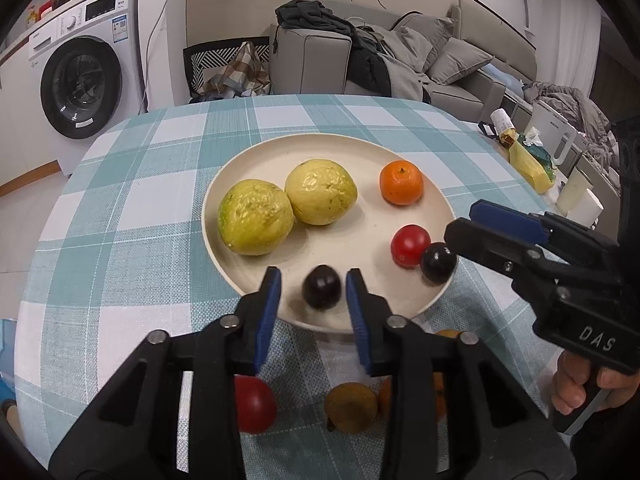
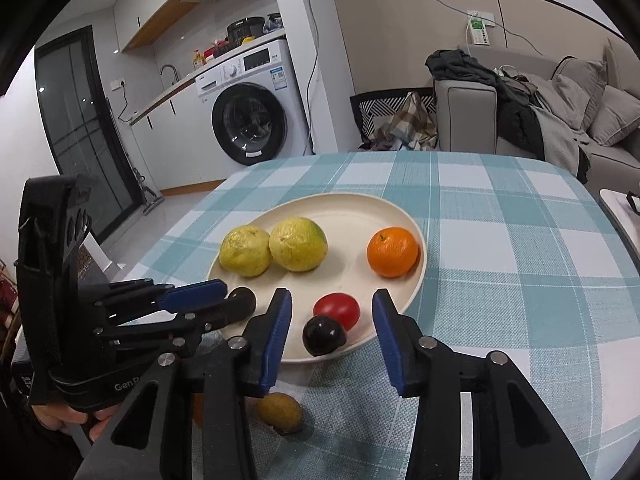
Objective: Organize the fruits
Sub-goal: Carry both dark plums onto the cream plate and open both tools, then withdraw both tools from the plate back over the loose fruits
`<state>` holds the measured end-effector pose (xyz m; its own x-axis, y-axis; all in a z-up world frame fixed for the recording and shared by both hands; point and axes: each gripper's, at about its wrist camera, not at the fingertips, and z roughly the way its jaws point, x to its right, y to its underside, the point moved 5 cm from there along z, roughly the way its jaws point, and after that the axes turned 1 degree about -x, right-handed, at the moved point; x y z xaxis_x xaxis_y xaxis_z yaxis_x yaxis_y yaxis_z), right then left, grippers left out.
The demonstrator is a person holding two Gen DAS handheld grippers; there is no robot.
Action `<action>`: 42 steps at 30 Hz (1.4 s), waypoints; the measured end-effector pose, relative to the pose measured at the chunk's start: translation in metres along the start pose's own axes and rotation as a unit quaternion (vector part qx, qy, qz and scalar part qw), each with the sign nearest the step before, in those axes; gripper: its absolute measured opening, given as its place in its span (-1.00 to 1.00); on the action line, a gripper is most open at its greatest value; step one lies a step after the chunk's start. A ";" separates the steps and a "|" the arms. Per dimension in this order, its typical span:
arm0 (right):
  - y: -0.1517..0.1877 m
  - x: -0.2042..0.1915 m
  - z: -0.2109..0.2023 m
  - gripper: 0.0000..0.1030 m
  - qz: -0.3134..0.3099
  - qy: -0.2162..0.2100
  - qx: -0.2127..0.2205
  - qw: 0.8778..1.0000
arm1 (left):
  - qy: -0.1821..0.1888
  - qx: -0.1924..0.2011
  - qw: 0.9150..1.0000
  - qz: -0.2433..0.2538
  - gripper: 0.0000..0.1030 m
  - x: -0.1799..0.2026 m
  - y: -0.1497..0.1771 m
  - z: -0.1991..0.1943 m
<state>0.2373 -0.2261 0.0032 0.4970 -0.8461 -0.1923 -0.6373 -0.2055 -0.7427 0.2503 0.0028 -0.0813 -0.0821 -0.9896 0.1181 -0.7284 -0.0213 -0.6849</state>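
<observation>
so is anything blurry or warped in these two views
Left wrist view: the dark plum between the left tool's pads is motion-smeared, while the guavas look sharp; the table edge bows from fisheye distortion. Right wrist view: the dark plum shows small glare spots, everything looks sharp, and black vignette fills the corners.

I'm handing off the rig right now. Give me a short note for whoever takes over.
Left hand-held gripper: open, dark plum loose between its pads, on the plate.
Right hand-held gripper: open around a second dark plum beside the red tomato.
Done: two yellow-green fruits, the orange, tomato and both plums sit on the plate.
Left: a red tomato, a brown fruit and an orange one partly hidden on the tablecloth.
</observation>
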 end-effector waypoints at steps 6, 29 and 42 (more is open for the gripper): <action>-0.004 0.003 -0.005 0.39 0.010 -0.004 0.014 1.000 | -0.004 0.007 1.000 -0.001 0.26 -0.001 0.001 -0.016; 0.004 0.007 -0.010 1.00 0.008 -0.006 -0.004 1.000 | -0.030 0.038 0.999 -0.018 0.98 -0.023 0.028 -0.080; 0.012 0.007 -0.011 1.00 0.001 -0.028 -0.033 0.999 | -0.040 0.027 0.999 -0.014 0.98 -0.031 0.047 -0.084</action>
<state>0.2265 -0.2397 0.0000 0.5277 -0.8174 -0.2309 -0.6746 -0.2382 -0.6987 0.1614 0.0442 -0.0566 -0.0064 -0.9966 0.0821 -0.6913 -0.0549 -0.7205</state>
